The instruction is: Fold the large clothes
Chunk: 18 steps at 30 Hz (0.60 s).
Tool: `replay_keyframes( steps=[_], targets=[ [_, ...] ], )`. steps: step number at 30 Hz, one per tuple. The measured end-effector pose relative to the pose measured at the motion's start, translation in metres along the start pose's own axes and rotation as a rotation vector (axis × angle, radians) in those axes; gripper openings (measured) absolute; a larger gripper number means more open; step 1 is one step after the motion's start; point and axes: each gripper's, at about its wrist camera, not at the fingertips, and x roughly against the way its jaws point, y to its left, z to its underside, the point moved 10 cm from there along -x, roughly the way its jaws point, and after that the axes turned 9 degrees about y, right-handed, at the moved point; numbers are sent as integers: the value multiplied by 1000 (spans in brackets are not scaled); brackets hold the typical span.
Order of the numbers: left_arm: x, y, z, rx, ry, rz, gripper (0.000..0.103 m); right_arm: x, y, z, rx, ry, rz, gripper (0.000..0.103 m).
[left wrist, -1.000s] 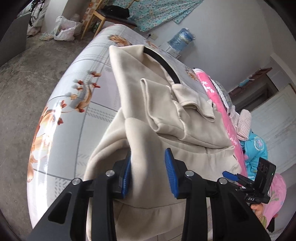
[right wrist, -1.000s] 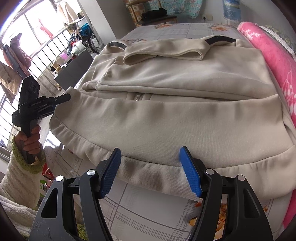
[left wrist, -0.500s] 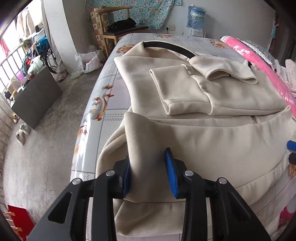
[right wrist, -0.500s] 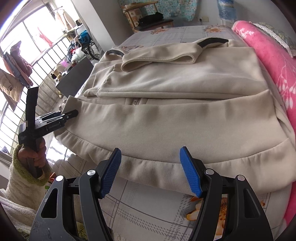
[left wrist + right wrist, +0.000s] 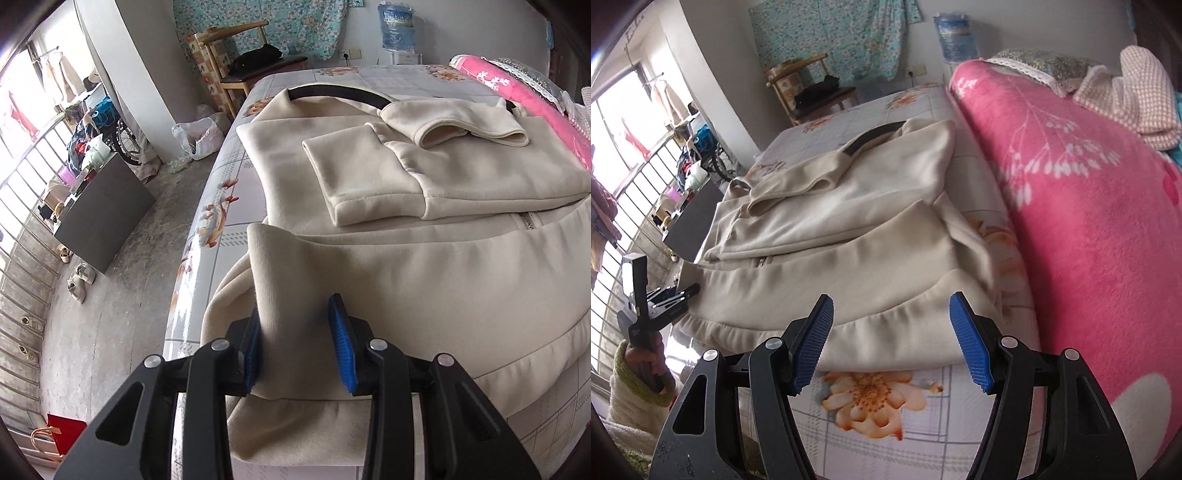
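Cream fleece jacket (image 5: 424, 266) lies spread on the bed (image 5: 229, 206), sleeves folded across its chest, hem at the near edge. Left gripper (image 5: 295, 343) has a raised fold of the hem corner between its blue fingers (image 5: 341, 343); cloth presses the left pad, touches the right one less clearly, fingers part-way closed on it. Left wrist view alone shows the zipper (image 5: 528, 221), the black collar band (image 5: 340, 94) and the floor with shoes (image 5: 79, 280) and a red bag (image 5: 64, 432).

Right gripper (image 5: 892, 341) hovers just off the hem near the bed edge, fingers (image 5: 971, 343) wide apart with nothing between them. Right wrist view alone shows the pink blanket (image 5: 1089, 206) touching the jacket's far side, a checked cloth (image 5: 1137, 96) on top of it, and the person's left hand (image 5: 646, 363) in a cream sleeve with a green cuff (image 5: 631, 391) gripping the other tool's handle at the hem's left corner. Both views catch the wooden chair (image 5: 809, 88) and water bottle (image 5: 955, 37) by the back wall.
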Motion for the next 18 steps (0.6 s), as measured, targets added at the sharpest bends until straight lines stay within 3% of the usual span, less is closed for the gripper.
replay_keyframes(
  steps=[6, 9, 14, 18],
  targets=[
    [1, -1, 1, 9, 8, -29, 33, -29, -8, -27, 22, 57, -38, 53],
    [1, -1, 1, 15, 13, -32, 33, -45, -19, -32, 29, 97, 20, 49],
    [1, -2, 1, 15, 18, -39, 33, -54, -34, -29, -1, 151, -7, 40],
    [1, -2, 1, 19, 21, -34, 33, -50, -32, -19, 29, 218, -25, 40]
  ],
)
